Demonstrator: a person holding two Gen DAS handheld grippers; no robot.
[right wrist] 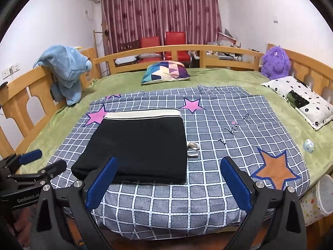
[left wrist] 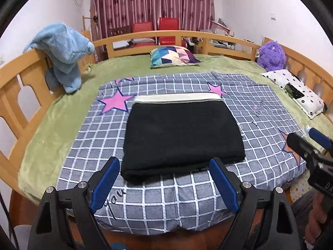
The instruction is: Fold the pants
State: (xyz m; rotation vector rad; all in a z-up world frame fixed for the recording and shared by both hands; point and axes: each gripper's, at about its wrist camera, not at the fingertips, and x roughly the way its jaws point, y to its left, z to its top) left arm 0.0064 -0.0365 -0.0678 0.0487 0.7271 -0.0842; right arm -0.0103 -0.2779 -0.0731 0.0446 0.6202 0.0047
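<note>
Folded black pants (left wrist: pixel 183 135) lie on the checked blanket (left wrist: pixel 260 112) near the bed's front edge.
Left gripper (left wrist: pixel 164 182) and right gripper (right wrist: pixel 168 184) both stand wide open, holding nothing; the left gripper's body reads "GenRobot.AI".

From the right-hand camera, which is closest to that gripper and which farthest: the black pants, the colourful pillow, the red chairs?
1. Black pants: folded, just beyond the right gripper.
2. Colourful pillow: mid-bed, farther back.
3. Red chairs: behind the bed rail, by the curtain.

The black pants (right wrist: pixel 137 145) are seen folded into a flat rectangle on the checked blanket (right wrist: pixel 218 198), nearer its left edge, the cream waistband (right wrist: pixel 143 114) at the far side. The right gripper (right wrist: pixel 168 183) is held above the blanket's near edge, jaws wide apart and empty.
</note>
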